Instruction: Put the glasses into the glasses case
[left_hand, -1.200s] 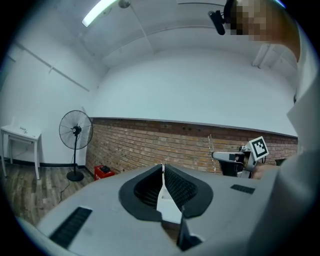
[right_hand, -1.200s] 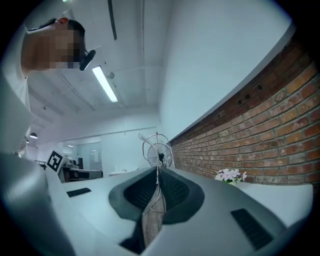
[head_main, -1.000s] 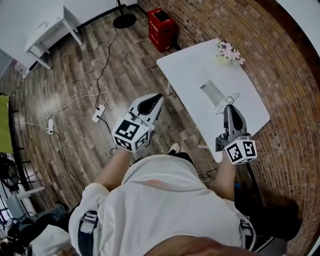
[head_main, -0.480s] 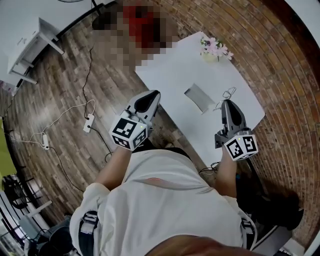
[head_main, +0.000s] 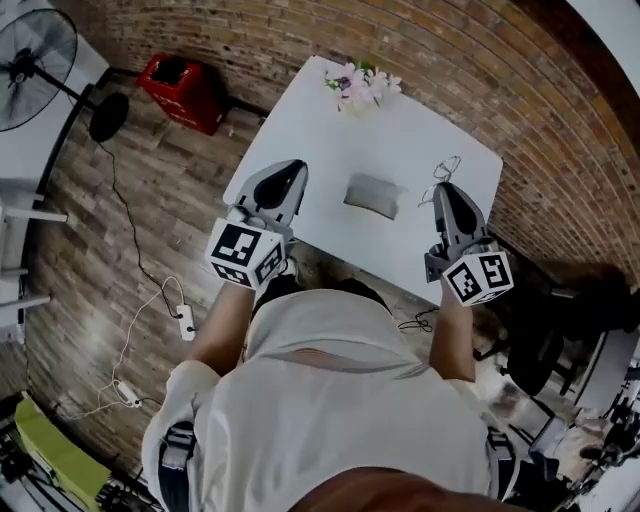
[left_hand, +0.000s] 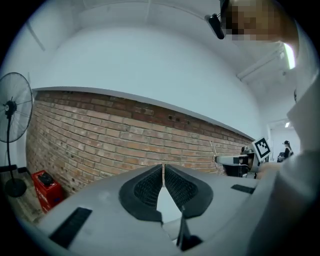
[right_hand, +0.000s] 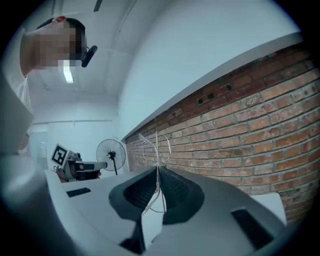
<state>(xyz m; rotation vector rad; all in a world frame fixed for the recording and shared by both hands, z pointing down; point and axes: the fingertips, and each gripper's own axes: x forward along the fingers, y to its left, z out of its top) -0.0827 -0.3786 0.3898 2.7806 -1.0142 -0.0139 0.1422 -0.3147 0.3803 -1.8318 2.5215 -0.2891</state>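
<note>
A grey glasses case (head_main: 372, 195) lies closed in the middle of the white table (head_main: 320, 125). My right gripper (head_main: 441, 188) hangs over the table to the right of the case, shut on thin wire-framed glasses (head_main: 446, 170). In the right gripper view the glasses (right_hand: 156, 142) stick up from between the closed jaws of the gripper (right_hand: 158, 170). My left gripper (head_main: 284, 181) is over the table's left front edge, to the left of the case. Its jaws (left_hand: 163, 169) are shut with nothing between them. The case is hidden in both gripper views.
A small pot of pink flowers (head_main: 358, 85) stands at the table's far edge by the brick wall (head_main: 480, 60). On the wooden floor to the left are a red crate (head_main: 185, 92), a standing fan (head_main: 35, 50) and a power strip with cables (head_main: 183, 322). A dark chair (head_main: 545, 340) is at the right.
The head view has swung so the table now lies straight ahead. Both grippers now flank the case, the left one newly over the table. The right still holds the glasses.
</note>
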